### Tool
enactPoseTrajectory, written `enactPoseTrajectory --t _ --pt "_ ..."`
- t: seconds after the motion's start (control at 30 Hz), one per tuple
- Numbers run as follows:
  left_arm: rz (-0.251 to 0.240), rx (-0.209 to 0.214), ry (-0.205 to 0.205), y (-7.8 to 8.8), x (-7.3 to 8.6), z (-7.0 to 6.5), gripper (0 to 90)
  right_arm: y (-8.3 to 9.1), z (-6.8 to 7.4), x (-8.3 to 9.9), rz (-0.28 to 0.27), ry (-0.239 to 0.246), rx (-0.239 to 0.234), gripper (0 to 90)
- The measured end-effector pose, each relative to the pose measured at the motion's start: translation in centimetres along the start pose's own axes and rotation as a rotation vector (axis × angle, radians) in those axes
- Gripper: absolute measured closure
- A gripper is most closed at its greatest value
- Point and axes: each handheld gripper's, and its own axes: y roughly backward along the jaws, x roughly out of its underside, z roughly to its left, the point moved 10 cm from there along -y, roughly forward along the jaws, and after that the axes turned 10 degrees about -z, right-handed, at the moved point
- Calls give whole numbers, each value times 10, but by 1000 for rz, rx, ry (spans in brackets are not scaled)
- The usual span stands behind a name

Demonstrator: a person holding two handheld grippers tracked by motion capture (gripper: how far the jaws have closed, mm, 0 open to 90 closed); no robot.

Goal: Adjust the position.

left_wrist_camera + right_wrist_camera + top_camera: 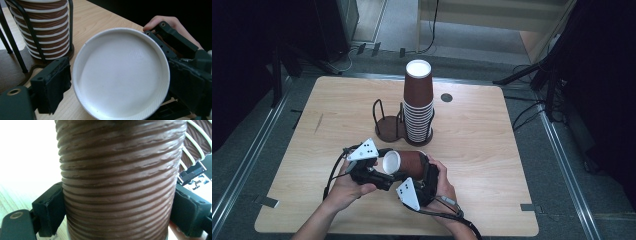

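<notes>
A brown ribbed paper cup (411, 164) lies on its side just above the table near the front, white mouth facing left. My right gripper (422, 170) is shut on the cup's body (117, 182), a pad pressed on each flank. My left gripper (387, 172) meets the cup from the left. In the left gripper view its pads (58, 82) touch the cup's rim (120, 72) on both sides. Behind stands a tall stack of brown cups (418, 100) in the right ring of a black wire holder (387, 127). The holder's left ring is empty.
The wooden table (337, 110) has a round grey grommet (446, 97) behind the stack. The cup stack (47, 27) stands close to my left gripper's far left side. Dark stands and cables line the floor on both sides.
</notes>
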Motion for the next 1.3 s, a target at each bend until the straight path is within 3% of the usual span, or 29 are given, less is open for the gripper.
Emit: enactPoseTrajectory --t 0.23,0.47,0.73,1.2,1.3 --pt "4 -5 -9 0 1 0 215 -1 3 1 8 40 5 111" --pt "29 -13 -6 1 3 1 233 -2 5 3 15 73 15 95" --pt "8 -7 36 1 1 5 242 0 4 1 3 30 -26 9" --pt "-85 -49 14 6 -9 13 243 7 -5 -15 -46 -39 -7 0" --pt "-99 -71 26 7 -10 17 243 9 -9 -20 -61 -55 2 0"
